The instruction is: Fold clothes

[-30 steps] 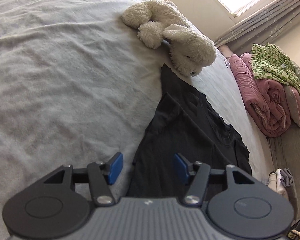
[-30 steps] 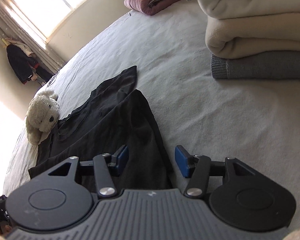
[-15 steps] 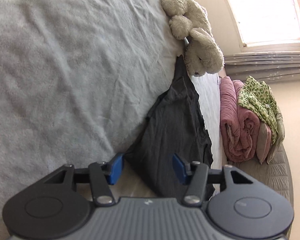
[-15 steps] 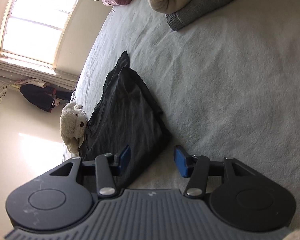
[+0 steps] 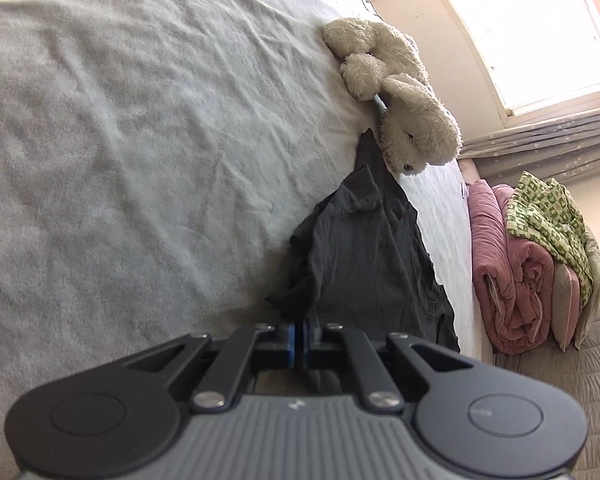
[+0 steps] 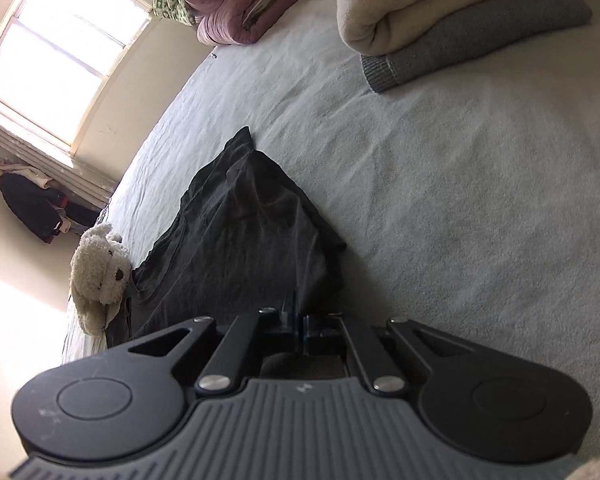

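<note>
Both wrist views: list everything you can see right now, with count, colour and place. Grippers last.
bedcover: one, pale grey, under everything.
garment: one, dark grey, part-folded mid-bed, near corners lifted.
plush toy: one, cream, at the garment's far end.
quilt: one, pink, rolled at the bed's edge.
patterned cloth: one, green and white, on the quilt.
folded blankets: cream on grey, stacked on the bed.
hanging clothes: dark, below the window.
left gripper: black, blue pads, clamped on the garment's edge.
right gripper: same, clamped on the garment's other corner.

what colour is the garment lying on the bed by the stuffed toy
Dark charcoal grey garment, plain, best seen in the right wrist view.
</note>
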Tool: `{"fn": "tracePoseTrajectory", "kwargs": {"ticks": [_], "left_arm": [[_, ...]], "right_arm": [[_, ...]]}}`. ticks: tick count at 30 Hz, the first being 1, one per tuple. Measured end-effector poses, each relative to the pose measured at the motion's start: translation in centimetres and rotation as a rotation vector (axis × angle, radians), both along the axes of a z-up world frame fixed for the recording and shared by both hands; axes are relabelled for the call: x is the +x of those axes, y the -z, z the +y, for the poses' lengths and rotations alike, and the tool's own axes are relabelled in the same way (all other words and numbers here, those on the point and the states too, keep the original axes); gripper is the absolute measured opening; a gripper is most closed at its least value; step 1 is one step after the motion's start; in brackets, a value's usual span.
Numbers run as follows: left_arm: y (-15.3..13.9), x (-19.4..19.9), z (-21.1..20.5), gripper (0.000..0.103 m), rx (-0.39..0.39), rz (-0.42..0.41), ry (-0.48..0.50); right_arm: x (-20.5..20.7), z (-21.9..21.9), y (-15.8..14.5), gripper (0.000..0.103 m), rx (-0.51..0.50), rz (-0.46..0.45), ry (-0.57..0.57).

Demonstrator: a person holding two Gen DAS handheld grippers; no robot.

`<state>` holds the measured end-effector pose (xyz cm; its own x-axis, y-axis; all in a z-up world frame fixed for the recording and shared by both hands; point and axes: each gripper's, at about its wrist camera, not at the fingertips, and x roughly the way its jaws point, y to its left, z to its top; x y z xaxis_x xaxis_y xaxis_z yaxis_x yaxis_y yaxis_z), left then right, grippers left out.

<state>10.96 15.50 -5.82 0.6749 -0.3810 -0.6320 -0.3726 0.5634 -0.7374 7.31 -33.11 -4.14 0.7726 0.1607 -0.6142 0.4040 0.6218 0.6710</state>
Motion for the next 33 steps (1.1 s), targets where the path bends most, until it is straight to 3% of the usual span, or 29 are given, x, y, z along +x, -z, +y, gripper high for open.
{"fn": "tracePoseTrajectory", "kwargs": {"ticks": [7, 12, 17, 24, 33], "left_arm": [[-3.0, -1.6, -0.2, 0.003, 0.062, -0.010, 0.043], [-3.9, -4.8, -0.2, 0.003, 0.128, 0.004, 0.106], [-4.3, -8.9, 0.1, 0.003, 0.182, 0.004, 0.187], [-4.7, -14.7, 1.1, 0.003, 0.216, -0.009, 0.276], [-3.8, -19.4, 1.6, 0.003, 0.236, -0.011, 0.363]], "right_arm": [[-1.1, 0.1, -2.7, 0.001, -0.045, -0.002, -0.038], [-3.8, 0.0, -2.6, 0.001, -0.048, 0.032, -0.054], [-8.1, 0.2, -2.2, 0.001, -0.059, 0.092, -0.110], [-14.6, 0.7, -2.8, 0.001, -0.082, 0.106, -0.175], [-19.0, 1.3, -3.0, 0.001, -0.133, 0.130, -0.238]]}}
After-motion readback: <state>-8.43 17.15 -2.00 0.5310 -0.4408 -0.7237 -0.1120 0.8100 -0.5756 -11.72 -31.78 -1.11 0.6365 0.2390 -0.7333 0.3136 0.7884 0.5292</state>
